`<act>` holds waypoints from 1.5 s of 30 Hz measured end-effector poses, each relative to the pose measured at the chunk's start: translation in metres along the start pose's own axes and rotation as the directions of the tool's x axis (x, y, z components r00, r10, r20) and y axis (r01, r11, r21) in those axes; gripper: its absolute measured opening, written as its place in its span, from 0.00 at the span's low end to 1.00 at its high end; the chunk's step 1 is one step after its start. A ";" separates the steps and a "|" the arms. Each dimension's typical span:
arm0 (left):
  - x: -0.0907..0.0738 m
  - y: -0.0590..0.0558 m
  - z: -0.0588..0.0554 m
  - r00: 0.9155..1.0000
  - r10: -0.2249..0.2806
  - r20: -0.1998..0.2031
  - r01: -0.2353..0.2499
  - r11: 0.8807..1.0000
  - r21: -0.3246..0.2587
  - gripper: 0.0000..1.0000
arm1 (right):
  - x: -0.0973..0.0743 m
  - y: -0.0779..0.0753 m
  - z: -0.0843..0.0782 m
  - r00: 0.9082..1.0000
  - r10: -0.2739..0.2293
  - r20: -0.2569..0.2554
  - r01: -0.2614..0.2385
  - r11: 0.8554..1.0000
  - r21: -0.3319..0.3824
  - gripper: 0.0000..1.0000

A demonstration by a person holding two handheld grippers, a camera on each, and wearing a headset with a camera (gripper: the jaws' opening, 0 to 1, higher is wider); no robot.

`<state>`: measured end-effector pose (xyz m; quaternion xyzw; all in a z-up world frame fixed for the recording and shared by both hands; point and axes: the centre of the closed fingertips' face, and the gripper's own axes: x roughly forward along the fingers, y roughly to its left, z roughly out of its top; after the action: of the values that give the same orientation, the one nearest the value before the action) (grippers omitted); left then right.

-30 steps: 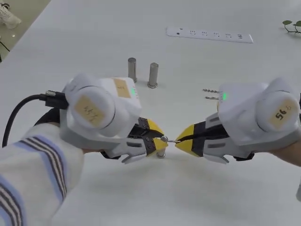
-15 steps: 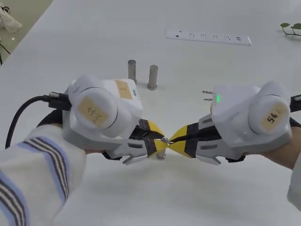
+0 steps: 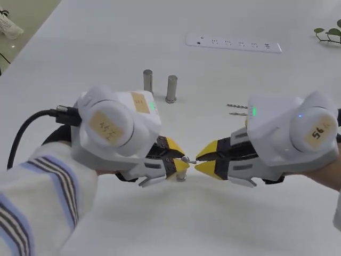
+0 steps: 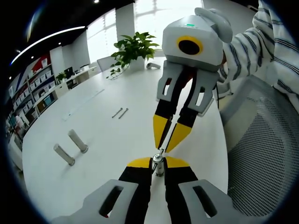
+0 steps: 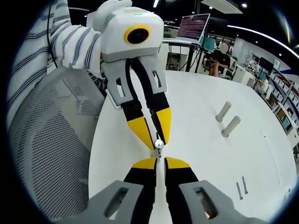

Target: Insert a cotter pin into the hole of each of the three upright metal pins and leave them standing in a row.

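Observation:
My left gripper (image 3: 178, 158) (image 4: 159, 163) is shut on an upright grey metal pin (image 3: 181, 174) (image 4: 159, 167) whose base rests on the white table (image 3: 176, 224). A thin cotter pin (image 3: 187, 159) sticks out of the pin's top towards the right. My right gripper (image 3: 196, 161) (image 5: 161, 163) faces it tip to tip, jaws slightly parted just short of the cotter pin's head. Two more metal pins (image 3: 148, 81) (image 3: 171, 88) stand side by side farther back. Two spare cotter pins (image 3: 237, 109) (image 5: 240, 189) lie on the table behind the right gripper.
A white power strip (image 3: 233, 42) lies across the far side of the table, with a green plant (image 3: 329, 33) at the far right. A black cable (image 3: 24, 133) trails from the left gripper. A mesh chair (image 4: 261, 154) stands at the table's near edge.
The right gripper pushed the cotter pin leftward into the held metal pin, then parted its jaws and backed off a little to the right. The left gripper stayed put.

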<state>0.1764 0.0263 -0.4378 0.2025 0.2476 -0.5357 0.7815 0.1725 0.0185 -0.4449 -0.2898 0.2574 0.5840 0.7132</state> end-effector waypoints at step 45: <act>-0.038 0.003 -0.019 0.993 0.105 0.062 -0.091 0.976 -0.196 0.76 | 0.029 0.008 -0.009 0.987 -0.079 0.142 0.030 0.948 0.317 0.17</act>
<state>0.1646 0.0670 -0.4298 0.1184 0.2599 -0.4768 0.8313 0.1696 0.0330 -0.4724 -0.1339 0.2834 0.5362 0.7837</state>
